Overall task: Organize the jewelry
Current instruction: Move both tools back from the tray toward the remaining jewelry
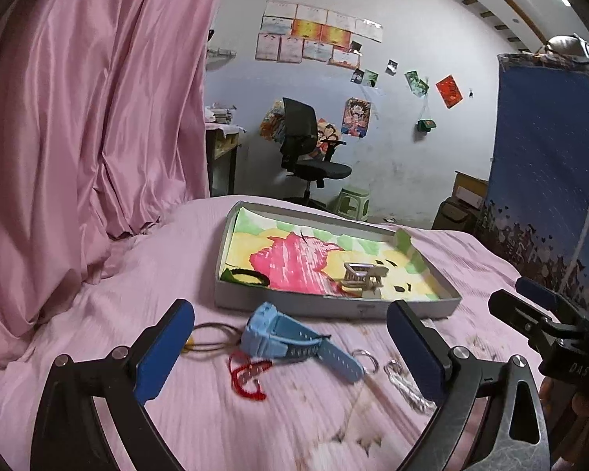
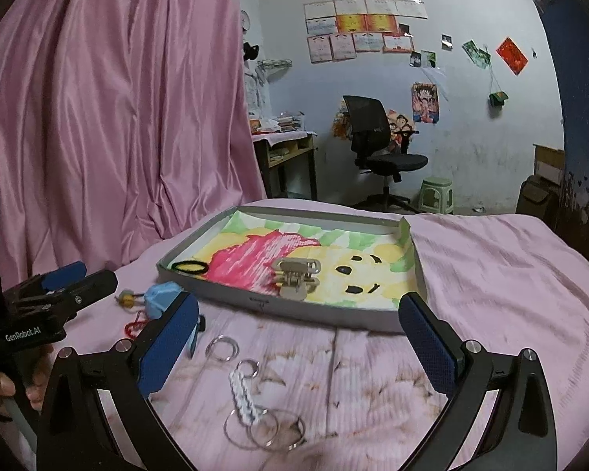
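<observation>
**Both grippers wide open above loose jewelry, tray beyond**

Nearest, the right gripper [image 2: 298, 345] hangs over the pink bedspread [image 2: 491, 274] with its jaws spread wide, holding nothing; below it lie a white braided keychain [image 2: 242, 394] with metal rings and a single ring [image 2: 223, 347]. The left gripper [image 1: 290, 353] is equally wide open and empty, framing a blue watch [image 1: 294, 339], a red cord [image 1: 249, 373] and a thin wire loop [image 1: 212, 337]. Just past these runs the front wall of the gray tray [image 1: 333, 306], lined with a coloured drawing; inside rest a beige hair claw [image 2: 296, 276] and a black band [image 2: 190, 267]. Bare bedspread stretches right of the tray. Pink curtain [image 2: 117, 117] closes the left side.
</observation>
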